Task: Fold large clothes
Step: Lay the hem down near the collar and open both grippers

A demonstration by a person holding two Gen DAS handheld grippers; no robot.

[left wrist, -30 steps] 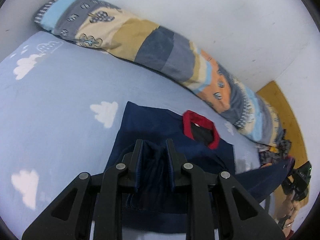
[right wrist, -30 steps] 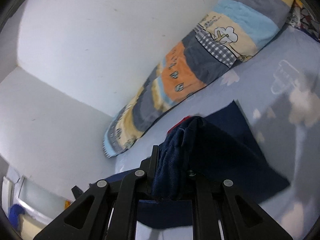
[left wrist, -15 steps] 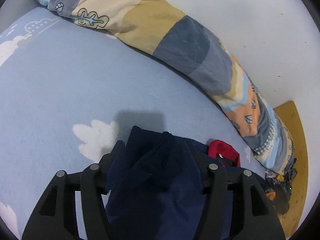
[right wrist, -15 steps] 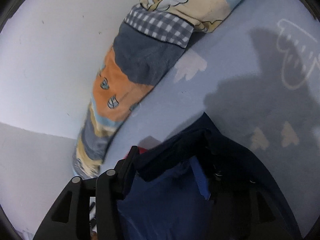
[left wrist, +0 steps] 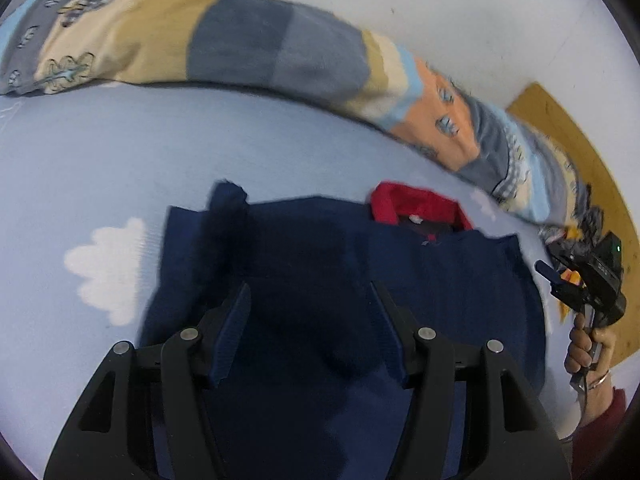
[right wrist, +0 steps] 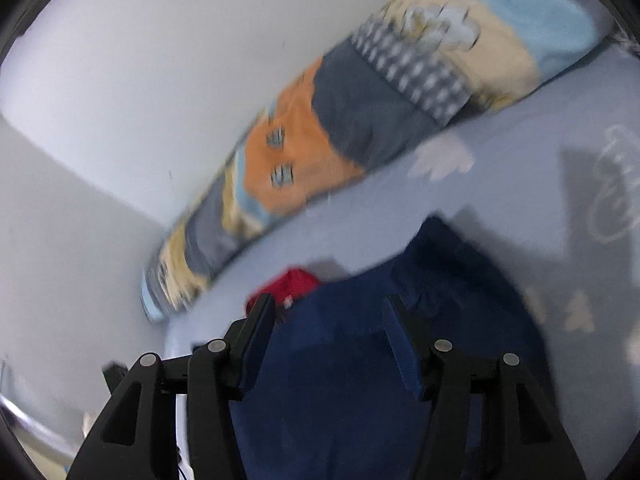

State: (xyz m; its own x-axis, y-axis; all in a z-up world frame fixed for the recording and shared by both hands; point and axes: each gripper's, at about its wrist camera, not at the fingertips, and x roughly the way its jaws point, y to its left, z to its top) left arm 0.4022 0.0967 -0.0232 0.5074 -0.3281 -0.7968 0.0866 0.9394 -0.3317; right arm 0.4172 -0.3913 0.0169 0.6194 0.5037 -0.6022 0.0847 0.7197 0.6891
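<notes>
A navy garment (left wrist: pixel 320 264) with a red collar (left wrist: pixel 412 206) lies folded on the light blue cloud-print bedsheet (left wrist: pixel 100 168). My left gripper (left wrist: pixel 310 332) is open and empty, hovering just above the garment's near part. My right gripper (right wrist: pixel 330 336) is open and empty too, over the same navy garment (right wrist: pixel 360 360), with the red collar (right wrist: pixel 292 284) just beyond its left finger. The right gripper also shows at the far right of the left wrist view (left wrist: pixel 588 284), held in a hand beside the garment's right edge.
A long patchwork bolster pillow (left wrist: pixel 260 48) lies along the white wall behind the garment, also in the right wrist view (right wrist: pixel 340 132). A wooden floor patch (left wrist: pixel 580 152) shows at the right, past the bed edge. The sheet (right wrist: pixel 580 200) extends right of the garment.
Both grippers were shut on navy cloth a second ago, carried it forward over the garment, then opened and let go. The cloth now lies flat and both views have pulled back.
</notes>
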